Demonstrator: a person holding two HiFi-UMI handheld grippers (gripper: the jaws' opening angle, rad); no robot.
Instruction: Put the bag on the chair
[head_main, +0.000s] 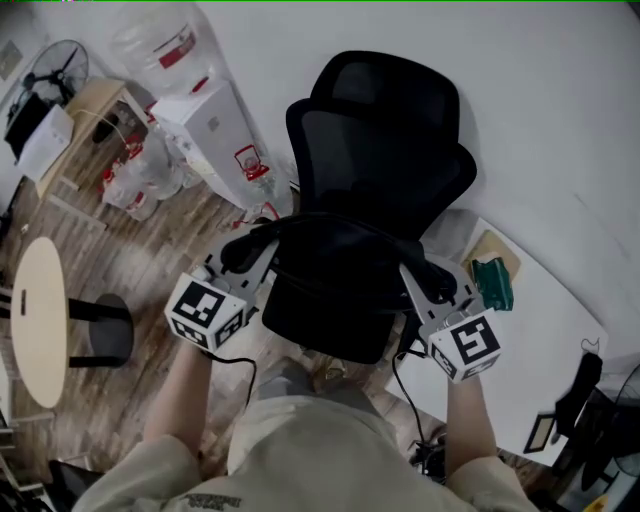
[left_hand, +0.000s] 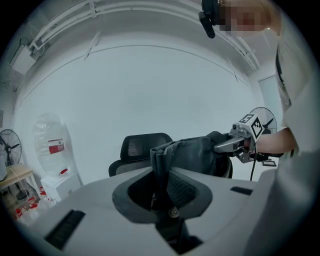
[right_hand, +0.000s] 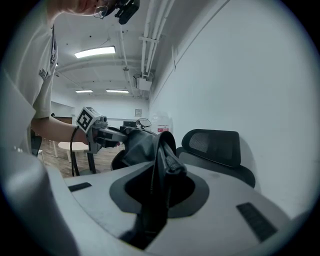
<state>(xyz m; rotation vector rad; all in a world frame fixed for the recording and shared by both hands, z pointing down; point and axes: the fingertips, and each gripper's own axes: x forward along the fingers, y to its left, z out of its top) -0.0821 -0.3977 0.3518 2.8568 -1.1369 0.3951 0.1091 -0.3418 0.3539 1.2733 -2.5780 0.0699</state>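
A black mesh office chair (head_main: 385, 150) stands against the white wall (head_main: 560, 110). In front of its backrest, a black bag (head_main: 335, 255) hangs stretched between both grippers. The fingers of the left gripper (head_main: 250, 262) and of the right gripper (head_main: 418, 282) each pinch one end of the bag's fabric.

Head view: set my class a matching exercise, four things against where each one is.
Things:
1 bag
2 round table
3 water dispenser
4 green object

Places:
A at the view's left edge
B on the white table
C shut in the jaws of the left gripper and right gripper
D just left of the chair

Pairs: 1-C, 2-A, 3-D, 4-B
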